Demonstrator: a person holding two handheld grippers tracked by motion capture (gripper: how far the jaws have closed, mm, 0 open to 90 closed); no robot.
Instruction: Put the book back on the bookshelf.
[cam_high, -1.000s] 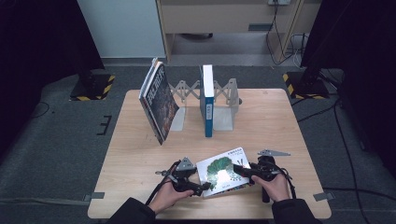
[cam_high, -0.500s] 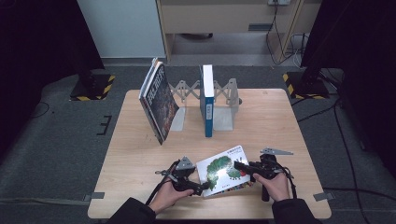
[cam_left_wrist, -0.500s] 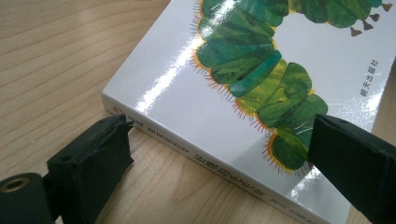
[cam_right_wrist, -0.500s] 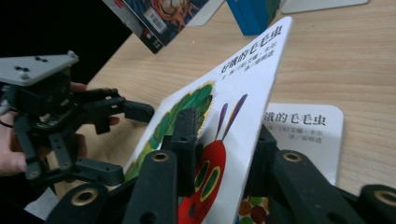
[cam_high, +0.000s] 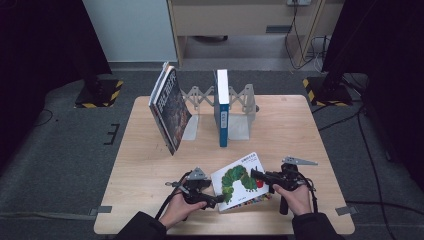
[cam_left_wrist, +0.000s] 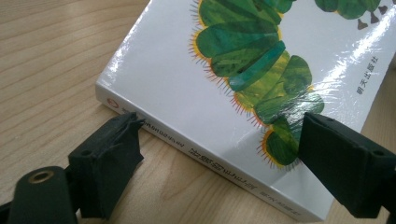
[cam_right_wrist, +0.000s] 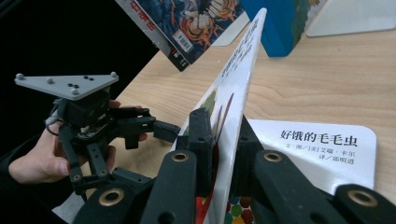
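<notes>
Near the front edge of the light wooden tabletop (cam_high: 150, 165) lies a white picture book with a green caterpillar on its cover (cam_high: 239, 182). The right hand-held gripper (cam_right_wrist: 219, 140) pinches its raised front cover. The left hand-held gripper (cam_left_wrist: 219, 154), jaws spread and just closing slightly, straddles the book's spine corner without pressing it.

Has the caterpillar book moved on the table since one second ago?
No. In the high view the caterpillar book lies in the same spot on the table, in front of the upright blue book, as before.
</notes>
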